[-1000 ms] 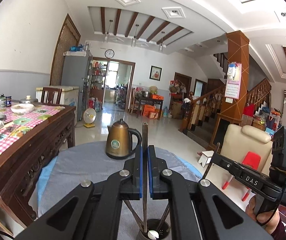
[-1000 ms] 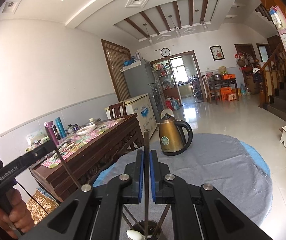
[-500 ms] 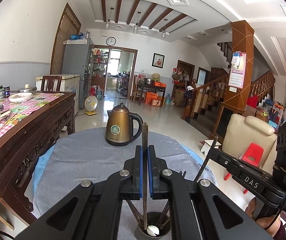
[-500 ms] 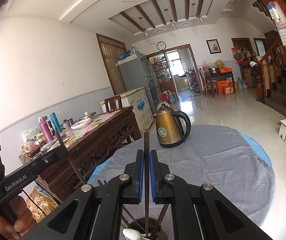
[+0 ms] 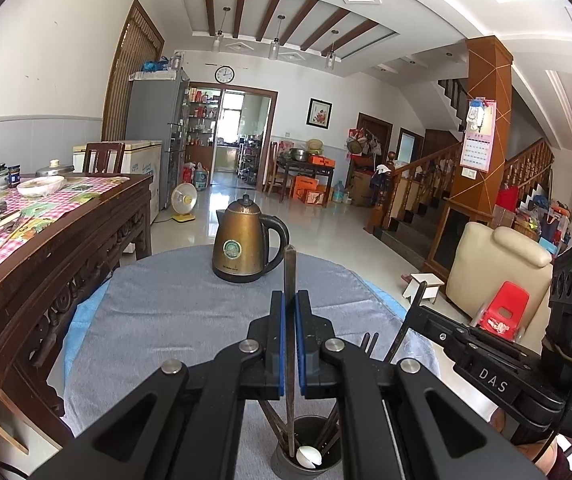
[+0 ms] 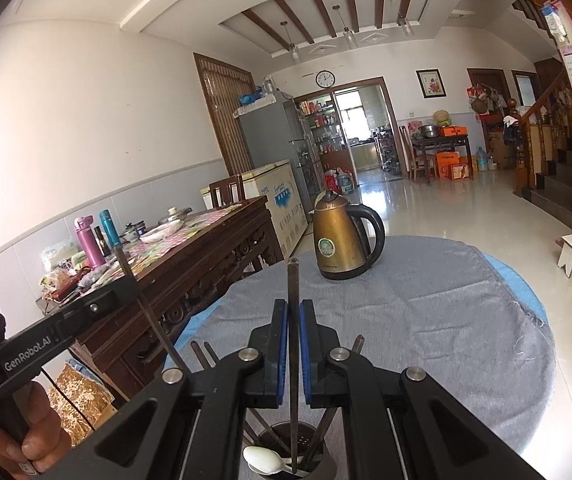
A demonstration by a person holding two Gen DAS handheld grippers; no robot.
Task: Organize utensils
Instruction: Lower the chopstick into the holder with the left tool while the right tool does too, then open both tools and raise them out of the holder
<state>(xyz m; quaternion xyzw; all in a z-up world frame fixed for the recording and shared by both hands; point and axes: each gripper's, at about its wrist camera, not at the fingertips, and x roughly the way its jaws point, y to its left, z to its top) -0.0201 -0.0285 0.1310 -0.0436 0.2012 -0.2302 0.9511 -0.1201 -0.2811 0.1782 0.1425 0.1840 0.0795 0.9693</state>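
Observation:
My left gripper (image 5: 290, 304) is shut on a dark chopstick (image 5: 290, 276) held upright, its lower tip inside a dark utensil cup (image 5: 306, 454) with several chopsticks and a white spoon (image 5: 309, 456). My right gripper (image 6: 294, 312) is shut on another dark chopstick (image 6: 293, 288), also upright with its tip in the same cup (image 6: 286, 452), next to the white spoon (image 6: 263, 460). The right gripper shows in the left wrist view (image 5: 418, 308) and the left gripper in the right wrist view (image 6: 125, 292). The cup stands on the round table's grey cloth (image 5: 157, 320).
A bronze electric kettle (image 5: 241, 240) stands at the far side of the round table; it also shows in the right wrist view (image 6: 342, 236). A dark wooden side table (image 5: 45, 232) with bottles, bowls and cutlery is at the left. A cream chair (image 5: 498, 264) and red stool are at the right.
Both grippers have lowered and tilted down, each still holding its chopstick. The cup and spoon show more fully, and the chopstick tips sit deeper in the cup.

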